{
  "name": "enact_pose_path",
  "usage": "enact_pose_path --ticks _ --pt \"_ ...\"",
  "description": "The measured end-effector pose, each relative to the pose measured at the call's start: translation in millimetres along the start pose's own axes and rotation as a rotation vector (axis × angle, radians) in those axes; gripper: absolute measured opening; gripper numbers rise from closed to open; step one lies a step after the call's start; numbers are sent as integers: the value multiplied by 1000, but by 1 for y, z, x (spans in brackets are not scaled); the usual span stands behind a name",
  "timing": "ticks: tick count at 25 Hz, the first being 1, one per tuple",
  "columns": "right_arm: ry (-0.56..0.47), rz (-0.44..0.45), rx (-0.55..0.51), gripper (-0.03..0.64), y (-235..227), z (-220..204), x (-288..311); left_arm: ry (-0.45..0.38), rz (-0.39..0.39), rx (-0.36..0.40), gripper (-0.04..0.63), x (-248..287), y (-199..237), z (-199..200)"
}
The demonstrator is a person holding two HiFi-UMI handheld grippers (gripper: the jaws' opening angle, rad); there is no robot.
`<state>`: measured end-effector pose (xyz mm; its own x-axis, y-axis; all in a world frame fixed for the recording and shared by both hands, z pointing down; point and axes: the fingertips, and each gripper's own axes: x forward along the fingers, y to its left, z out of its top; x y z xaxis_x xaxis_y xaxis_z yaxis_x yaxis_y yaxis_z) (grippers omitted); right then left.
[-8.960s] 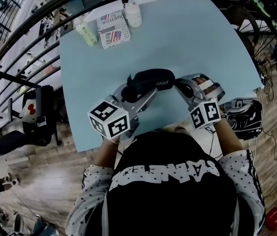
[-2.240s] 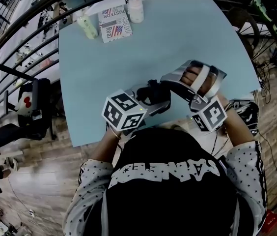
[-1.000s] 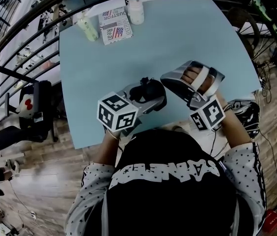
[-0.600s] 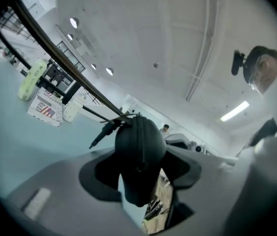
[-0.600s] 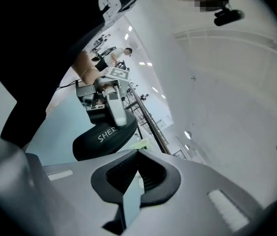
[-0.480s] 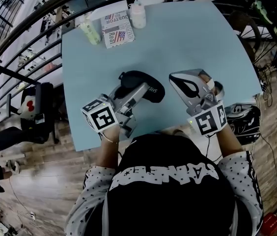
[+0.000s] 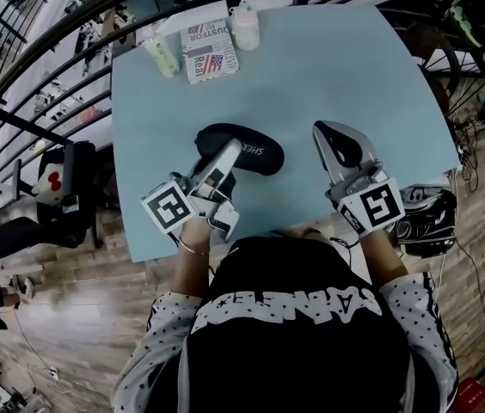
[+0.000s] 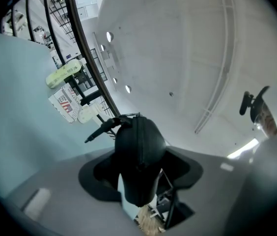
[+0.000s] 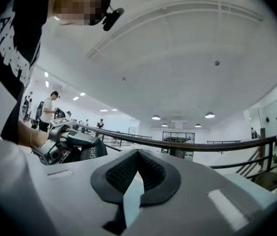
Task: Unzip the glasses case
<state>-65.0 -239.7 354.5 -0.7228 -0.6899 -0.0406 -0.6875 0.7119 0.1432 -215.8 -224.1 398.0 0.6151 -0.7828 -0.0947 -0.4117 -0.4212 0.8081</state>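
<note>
Now your right gripper is off the case.
Since 1 second ago it has swung well clear to the right, fingers shut on nothing, while your left gripper clamps the case's near end over the counter. Only the left gripper view shows the zip seam, seemingly closed, with the pull at the far end, so unzipping probably needs 1 fresh grasp.

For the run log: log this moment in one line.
left hand-held gripper: shut on glasses case | right hand-held gripper: shut, empty
</note>
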Motion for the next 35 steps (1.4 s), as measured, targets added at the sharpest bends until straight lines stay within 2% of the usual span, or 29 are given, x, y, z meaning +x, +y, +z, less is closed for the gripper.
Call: enact_pose_path --ticks 3,6,35 --pt "-3 -26 82 5 -8 -4 -3 -16 -15 -40 0 1 -2 1" --pt "-3 -36 127 3 -10 -7 -5 -15 -17 -48 0 0 -4 0" --pt "6 -19 236 5 -1 -11 -13 2 -4 -57 0 -7 -6 -7"
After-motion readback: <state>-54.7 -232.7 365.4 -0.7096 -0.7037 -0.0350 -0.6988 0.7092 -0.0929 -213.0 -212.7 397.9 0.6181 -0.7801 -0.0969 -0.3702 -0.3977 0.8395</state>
